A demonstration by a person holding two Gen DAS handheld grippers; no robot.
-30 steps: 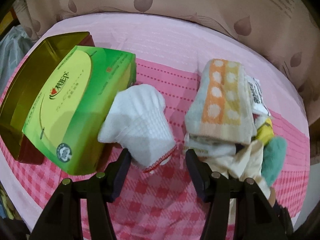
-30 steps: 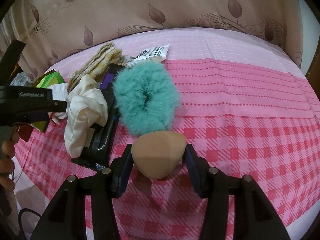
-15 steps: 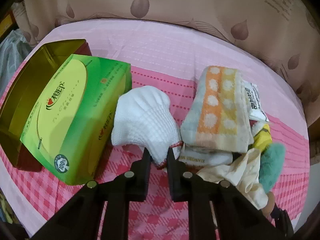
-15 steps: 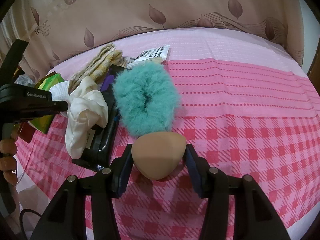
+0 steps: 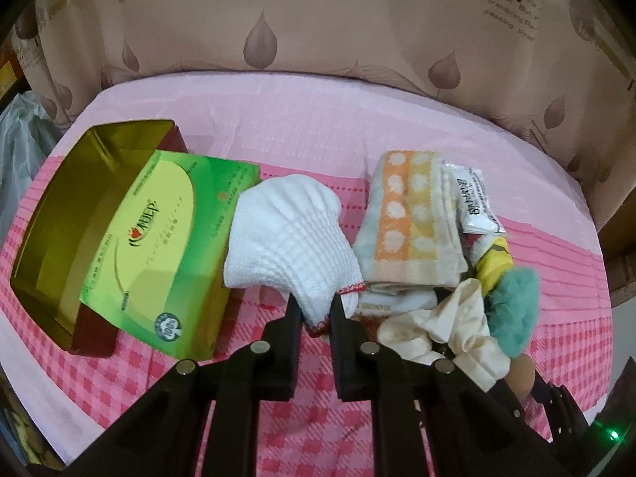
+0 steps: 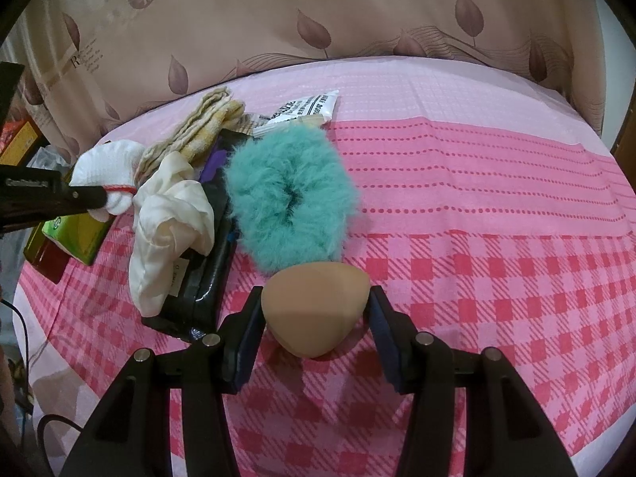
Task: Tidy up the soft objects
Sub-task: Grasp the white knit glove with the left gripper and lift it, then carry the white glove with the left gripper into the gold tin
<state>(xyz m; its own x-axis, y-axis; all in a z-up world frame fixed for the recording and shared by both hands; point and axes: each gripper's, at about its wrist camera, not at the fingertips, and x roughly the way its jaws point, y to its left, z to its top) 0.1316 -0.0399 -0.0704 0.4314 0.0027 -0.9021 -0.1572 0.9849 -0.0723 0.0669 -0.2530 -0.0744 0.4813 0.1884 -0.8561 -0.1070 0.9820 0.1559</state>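
Note:
My left gripper (image 5: 314, 306) is closing tight on the red-trimmed cuff of a white knit glove (image 5: 290, 234), which is pinched between its pads and lifted off the pink cloth beside the green tissue box (image 5: 159, 250). The right wrist view shows the same glove (image 6: 107, 167) hanging from the left gripper (image 6: 91, 194). My right gripper (image 6: 316, 298) is shut on a tan teardrop sponge (image 6: 314, 310) just above the checked cloth. Behind the sponge lies a teal fluffy scrunchie (image 6: 290, 202). A cream cloth (image 6: 171, 226) and a folded orange-dotted towel (image 5: 409, 218) lie in the pile.
The green tissue box leans in an open gold tin (image 5: 71, 198) at the left. A black pouch (image 6: 202, 278) lies under the cream cloth, and a white printed packet (image 6: 306, 109) sits behind the scrunchie. A leaf-patterned curtain hangs behind the table.
The left gripper's jaws went from wide open around the glove to shut on its cuff, then rose, lifting the glove. The right gripper and sponge have not moved.

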